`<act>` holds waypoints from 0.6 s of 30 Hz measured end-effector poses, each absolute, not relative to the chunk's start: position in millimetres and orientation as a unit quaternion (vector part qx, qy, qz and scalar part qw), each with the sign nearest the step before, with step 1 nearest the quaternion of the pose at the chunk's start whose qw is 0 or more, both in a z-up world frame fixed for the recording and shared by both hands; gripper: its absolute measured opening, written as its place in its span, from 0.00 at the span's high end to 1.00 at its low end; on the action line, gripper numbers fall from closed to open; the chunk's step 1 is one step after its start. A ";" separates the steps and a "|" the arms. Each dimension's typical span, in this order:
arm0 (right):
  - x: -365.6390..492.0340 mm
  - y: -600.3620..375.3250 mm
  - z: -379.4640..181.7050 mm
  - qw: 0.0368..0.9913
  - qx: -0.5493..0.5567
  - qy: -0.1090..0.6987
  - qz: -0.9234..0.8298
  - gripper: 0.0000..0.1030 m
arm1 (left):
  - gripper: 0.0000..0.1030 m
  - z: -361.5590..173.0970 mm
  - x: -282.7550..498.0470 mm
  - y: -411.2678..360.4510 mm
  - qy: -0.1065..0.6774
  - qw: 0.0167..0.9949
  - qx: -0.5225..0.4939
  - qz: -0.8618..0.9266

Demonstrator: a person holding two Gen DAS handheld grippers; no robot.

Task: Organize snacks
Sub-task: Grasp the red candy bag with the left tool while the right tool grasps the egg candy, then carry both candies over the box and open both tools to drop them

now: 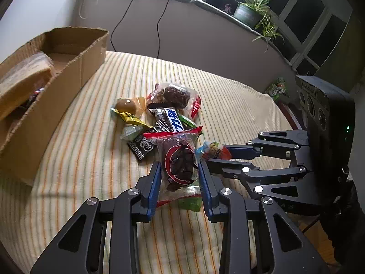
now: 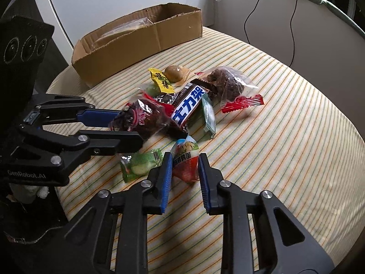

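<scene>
A pile of wrapped snacks lies on a striped cloth table (image 1: pixel 91 137). My left gripper (image 1: pixel 179 166) is shut on a clear packet of dark dried fruit (image 1: pixel 180 162), also in the right wrist view (image 2: pixel 136 118). My right gripper (image 2: pixel 183 157) is shut on a small red and blue quail-egg packet (image 2: pixel 184 159), which shows in the left wrist view (image 1: pixel 213 150). A Snickers bar (image 2: pixel 187 107), a brown cake bag (image 2: pixel 230 84), a yellow candy (image 2: pixel 162 81) and a brown egg pack (image 2: pixel 174 72) lie behind. A green packet (image 2: pixel 139 166) lies under the left gripper.
An open cardboard box (image 2: pixel 136 43) with bagged bread inside stands at the table's far left, also in the left wrist view (image 1: pixel 57 86). A low wall with black cables (image 1: pixel 157 22) and a potted plant (image 1: pixel 248 11) runs behind the table.
</scene>
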State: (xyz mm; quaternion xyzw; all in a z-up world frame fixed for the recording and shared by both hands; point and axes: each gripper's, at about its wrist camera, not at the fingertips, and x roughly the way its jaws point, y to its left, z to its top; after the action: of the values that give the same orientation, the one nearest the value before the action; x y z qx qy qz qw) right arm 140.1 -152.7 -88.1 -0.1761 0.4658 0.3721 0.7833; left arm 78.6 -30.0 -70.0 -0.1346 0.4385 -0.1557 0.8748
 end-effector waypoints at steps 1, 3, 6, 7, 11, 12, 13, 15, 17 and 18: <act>139.2 -153.7 -86.6 0.784 -0.175 0.465 0.372 0.77 | 0.70 -68.0 77.1 -28.1 0.435 0.877 -0.135 -0.154; 136.4 -156.5 -83.7 0.786 -0.174 0.463 0.371 0.77 | 0.71 -65.3 74.9 -25.6 0.431 0.879 -0.136 -0.153; 134.0 -157.8 -78.1 0.791 -0.173 0.457 0.368 0.78 | 0.71 -60.7 70.8 -20.2 0.424 0.882 -0.138 -0.150; 133.1 -158.9 -75.0 0.793 -0.170 0.455 0.368 0.78 | 0.71 -59.0 69.5 -17.9 0.421 0.884 -0.139 -0.149; 128.0 -164.2 -63.4 0.800 -0.166 0.446 0.366 0.78 | 0.71 -49.4 64.0 -7.2 0.407 0.891 -0.141 -0.140; 126.6 -165.2 -59.8 0.802 -0.165 0.443 0.365 0.78 | 0.71 -47.4 63.6 -5.3 0.404 0.893 -0.141 -0.137; 126.1 -165.0 -55.2 0.805 -0.163 0.439 0.365 0.78 | 0.71 -43.8 62.4 -0.9 0.399 0.896 -0.140 -0.133; 126.5 -162.1 -47.5 0.808 -0.162 0.431 0.367 0.78 | 0.71 -39.1 60.4 6.6 0.392 0.900 -0.139 -0.127; 125.0 -158.9 -36.2 0.812 -0.161 0.421 0.370 0.78 | 0.71 -35.2 59.9 16.3 0.385 0.904 -0.141 -0.119; 126.1 -155.7 -33.1 0.814 -0.161 0.418 0.371 0.78 | 0.71 -33.3 59.6 21.3 0.382 0.906 -0.142 -0.114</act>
State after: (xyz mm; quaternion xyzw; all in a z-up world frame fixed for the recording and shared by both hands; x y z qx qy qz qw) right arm 126.1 -155.7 -33.1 -0.1612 0.4176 0.3711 0.8136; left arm 59.6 21.3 -33.3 -0.1421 0.3818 -0.1144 0.9061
